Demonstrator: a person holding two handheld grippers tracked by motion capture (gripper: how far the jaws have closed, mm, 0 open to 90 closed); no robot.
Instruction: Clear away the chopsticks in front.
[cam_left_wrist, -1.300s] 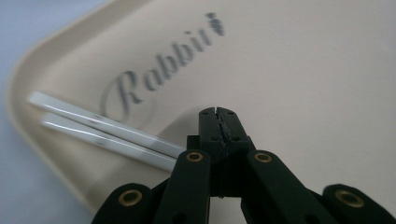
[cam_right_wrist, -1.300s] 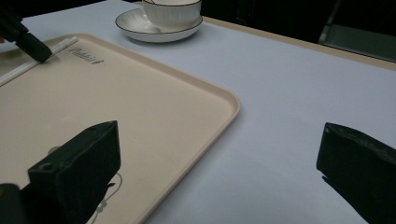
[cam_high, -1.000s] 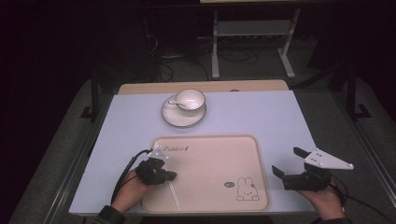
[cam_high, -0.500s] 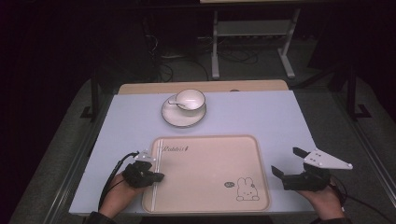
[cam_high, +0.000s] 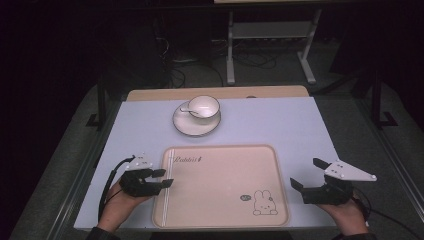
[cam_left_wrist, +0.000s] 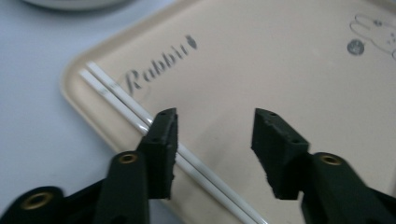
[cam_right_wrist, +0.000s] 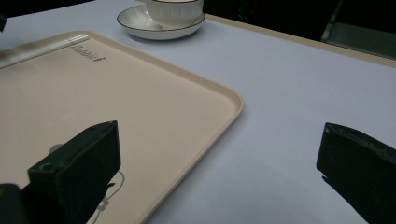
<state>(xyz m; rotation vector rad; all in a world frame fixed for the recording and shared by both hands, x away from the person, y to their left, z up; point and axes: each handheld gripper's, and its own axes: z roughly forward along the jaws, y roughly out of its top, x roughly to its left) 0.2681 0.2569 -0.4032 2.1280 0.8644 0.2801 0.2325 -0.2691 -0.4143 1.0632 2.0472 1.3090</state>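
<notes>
Tray (cam_high: 220, 185) of beige plastic lies on the near middle of the table (cam_high: 300, 125), and the left gripper view shows 2 thin white straws (cam_left_wrist: 140, 116) along its left rim beside the word "Rabbit". Beyond it, a cup (cam_high: 203, 106) sits on a saucer (cam_high: 196, 122). The left gripper (cam_high: 162, 178) reaches over the tray's left edge, the right gripper (cam_high: 308, 173) rests right of it, both with jaws spread and empty.

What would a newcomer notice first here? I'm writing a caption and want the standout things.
The beige tray with a rabbit drawing lies at the table's near middle, two white chopsticks along its left edge. Beyond it a white cup sits on a saucer. The open left gripper sits at the tray's left edge and the open right gripper is right of the tray.
</notes>
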